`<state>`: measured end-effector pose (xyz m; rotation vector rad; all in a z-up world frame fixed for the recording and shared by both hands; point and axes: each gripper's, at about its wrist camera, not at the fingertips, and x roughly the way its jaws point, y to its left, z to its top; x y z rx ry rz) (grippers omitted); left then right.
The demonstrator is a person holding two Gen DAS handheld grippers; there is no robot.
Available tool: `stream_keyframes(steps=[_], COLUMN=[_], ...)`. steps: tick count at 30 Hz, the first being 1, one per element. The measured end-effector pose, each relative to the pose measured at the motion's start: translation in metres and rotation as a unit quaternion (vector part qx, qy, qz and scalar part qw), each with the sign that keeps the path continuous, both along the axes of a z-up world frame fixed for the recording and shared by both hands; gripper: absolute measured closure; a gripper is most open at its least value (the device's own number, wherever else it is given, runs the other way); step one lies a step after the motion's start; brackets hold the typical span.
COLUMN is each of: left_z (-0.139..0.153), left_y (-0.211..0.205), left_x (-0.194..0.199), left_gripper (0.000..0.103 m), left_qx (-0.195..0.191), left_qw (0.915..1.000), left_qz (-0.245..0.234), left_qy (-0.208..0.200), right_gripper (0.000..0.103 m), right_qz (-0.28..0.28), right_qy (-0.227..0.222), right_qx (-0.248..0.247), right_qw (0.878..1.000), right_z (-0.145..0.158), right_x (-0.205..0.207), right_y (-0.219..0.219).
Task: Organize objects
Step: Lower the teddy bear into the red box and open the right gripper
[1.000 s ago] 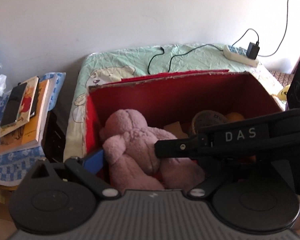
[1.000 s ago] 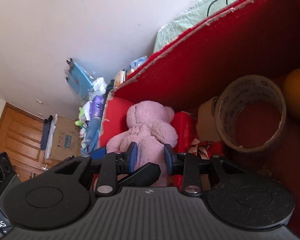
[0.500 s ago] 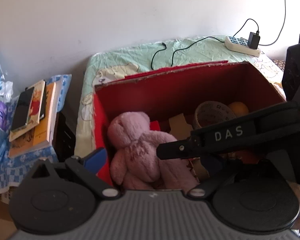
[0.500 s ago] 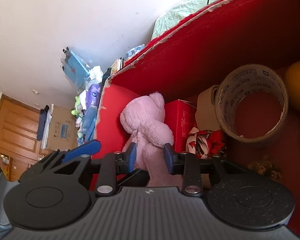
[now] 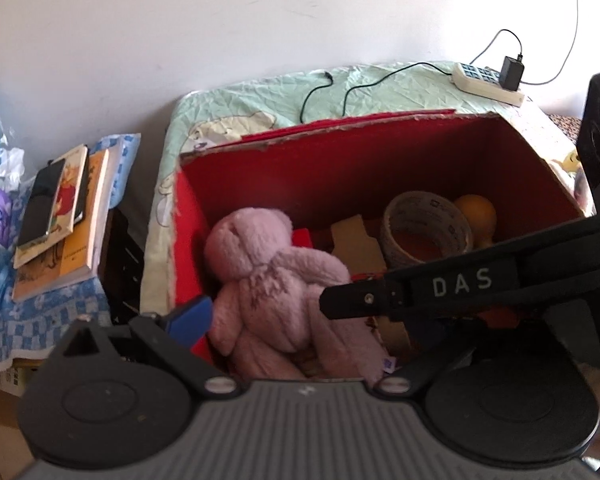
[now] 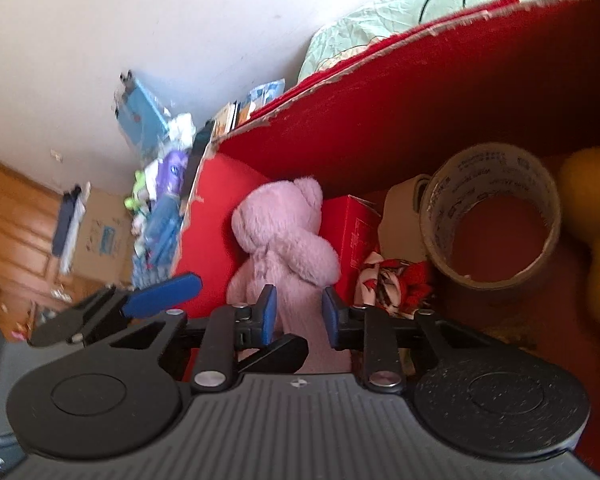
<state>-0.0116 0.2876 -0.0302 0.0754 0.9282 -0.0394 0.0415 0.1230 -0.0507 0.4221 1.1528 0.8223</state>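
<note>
The pink plush bear (image 6: 286,236) lay against the left wall inside the red box (image 6: 440,92), beside a tape roll (image 6: 490,216). The right gripper (image 6: 298,314) was closed on the bear's lower body. The left gripper (image 5: 296,322) stood wide open, holding nothing. The bear appeared light, soft and compressible; a grip across the torso was judged more secure than a limb

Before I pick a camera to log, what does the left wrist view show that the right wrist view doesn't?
Only the left wrist view shows the power strip on the bedsheet and the phone on stacked books. Only the right wrist view shows the wooden door and the right gripper straddling the toy. Both show the red box, pink plush toy and tape roll.
</note>
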Motion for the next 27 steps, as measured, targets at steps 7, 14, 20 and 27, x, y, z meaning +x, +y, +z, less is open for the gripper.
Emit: stream_keyframes(steps=[7,14,20,27], left_z=[0.004,0.002,0.006,0.018], left_y=[-0.005,-0.008,-0.002,0.01], left_x=[-0.003,-0.005,-0.012,-0.028], left_gripper=[0.002,0.002,0.002,0.003], left_qx=[-0.006,-0.01,-0.008,-0.031], left_qw=[0.9999,0.9999,0.9998,0.9985], left_qz=[-0.007,-0.002,0.018,0.04], left_qy=[-0.004,0.0,-0.005,-0.017], right_gripper=[0.074,0.074,0.074,0.074], right_qz=[-0.036,-0.053,-0.068,-0.08], right_qy=[0.024,-0.021,-0.077,-0.115], right_qx=[0.032,0.006,-0.037,-0.051], right_qw=[0.999,0.998,0.994,0.989], right_z=[-0.003,0.008,0.018,0.024], right_x=[-0.003,-0.015,-0.03,-0.04], right_y=[-0.017,-0.025,-0.03,-0.039])
